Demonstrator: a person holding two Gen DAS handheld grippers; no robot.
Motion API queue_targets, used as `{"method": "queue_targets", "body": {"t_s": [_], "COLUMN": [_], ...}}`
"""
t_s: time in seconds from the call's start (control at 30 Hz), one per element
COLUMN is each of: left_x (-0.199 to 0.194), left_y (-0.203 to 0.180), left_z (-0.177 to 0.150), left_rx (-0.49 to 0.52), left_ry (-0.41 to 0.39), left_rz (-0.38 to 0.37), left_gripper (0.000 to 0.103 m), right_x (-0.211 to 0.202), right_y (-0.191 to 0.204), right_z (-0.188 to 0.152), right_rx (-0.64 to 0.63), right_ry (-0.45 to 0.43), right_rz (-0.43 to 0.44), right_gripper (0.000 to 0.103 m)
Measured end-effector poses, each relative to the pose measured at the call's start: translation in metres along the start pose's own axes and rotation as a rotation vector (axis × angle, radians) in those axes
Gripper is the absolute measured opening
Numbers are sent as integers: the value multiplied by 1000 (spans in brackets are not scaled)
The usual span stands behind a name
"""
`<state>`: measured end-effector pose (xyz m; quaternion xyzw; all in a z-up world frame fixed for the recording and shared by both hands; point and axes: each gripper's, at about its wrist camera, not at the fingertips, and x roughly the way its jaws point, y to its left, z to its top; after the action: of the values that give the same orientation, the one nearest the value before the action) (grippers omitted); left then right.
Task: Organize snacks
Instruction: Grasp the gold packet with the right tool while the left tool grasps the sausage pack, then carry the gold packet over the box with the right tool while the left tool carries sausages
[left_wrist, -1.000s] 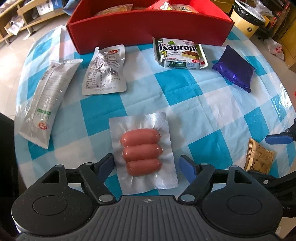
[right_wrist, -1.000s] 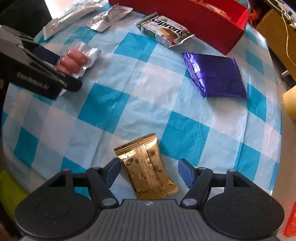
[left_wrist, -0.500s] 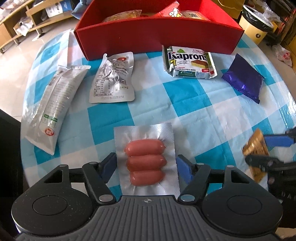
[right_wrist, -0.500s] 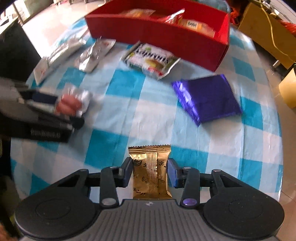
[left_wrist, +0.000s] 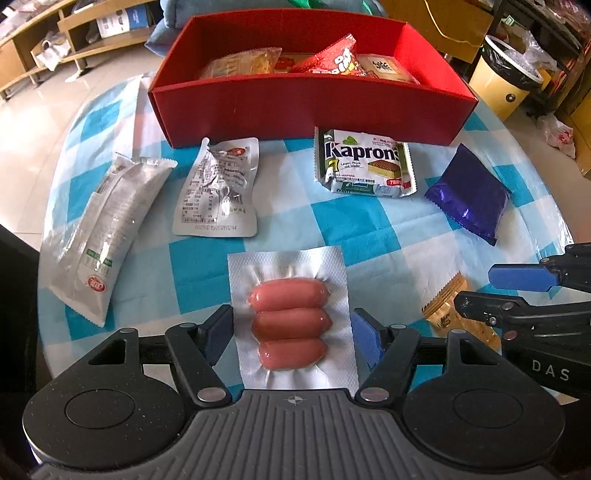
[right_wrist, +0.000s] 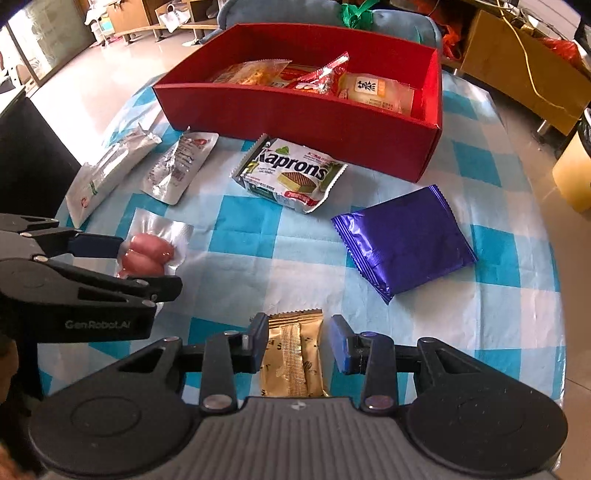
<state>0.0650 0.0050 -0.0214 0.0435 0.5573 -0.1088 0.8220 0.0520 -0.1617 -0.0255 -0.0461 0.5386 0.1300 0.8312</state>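
Note:
A vacuum pack of three pink sausages (left_wrist: 291, 321) lies on the blue-checked tablecloth. My left gripper (left_wrist: 291, 328) has a pad against each side edge of it. From the right wrist view the left gripper (right_wrist: 149, 266) holds that sausage pack (right_wrist: 147, 254) at the left. My right gripper (right_wrist: 297, 343) is shut on a gold snack packet (right_wrist: 291, 354), raised a little off the cloth. In the left wrist view the right gripper (left_wrist: 474, 288) and the gold packet (left_wrist: 443, 310) show at the right edge. The red box (left_wrist: 306, 107) at the back holds several snacks.
Loose on the cloth before the red box (right_wrist: 295, 110) lie a Kaprons wafer pack (left_wrist: 364, 166), a purple packet (left_wrist: 469, 195), a silver pouch (left_wrist: 218, 192) and a long white pack (left_wrist: 107, 229). A yellow bin (left_wrist: 506, 85) stands past the table's right edge.
My right gripper closed on the gold packet and lifted it slightly. The left jaws narrowed onto the sausage pack's edges, and both views now show more of the red box.

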Motion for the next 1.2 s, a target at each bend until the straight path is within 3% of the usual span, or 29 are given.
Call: {"method": "queue_targets", "body": {"t_s": [0.27, 0.37, 0.53, 0.87, 1.2], "left_x": [5, 8, 14, 2, -26], "left_y": [-3, -5, -5, -11, -6], "left_z": [-2, -5, -9, -1, 39], "left_rx": [20, 33, 43, 40, 0], "left_ry": [26, 36, 62, 25, -78], "left_rz": [-17, -13, -5, -21, -6], "left_gripper": [75, 75, 75, 75, 75], "right_x": [13, 24, 23, -2, -24], "right_y": [9, 14, 19, 7, 0], "right_z": [-5, -9, -15, -7, 28], "right_rx": [-38, -83, -107, -30, 38], "right_ry": [71, 114, 109, 11, -103], "right_rz": [34, -18, -37, -26, 13], "right_gripper": [42, 42, 36, 36, 36]}}
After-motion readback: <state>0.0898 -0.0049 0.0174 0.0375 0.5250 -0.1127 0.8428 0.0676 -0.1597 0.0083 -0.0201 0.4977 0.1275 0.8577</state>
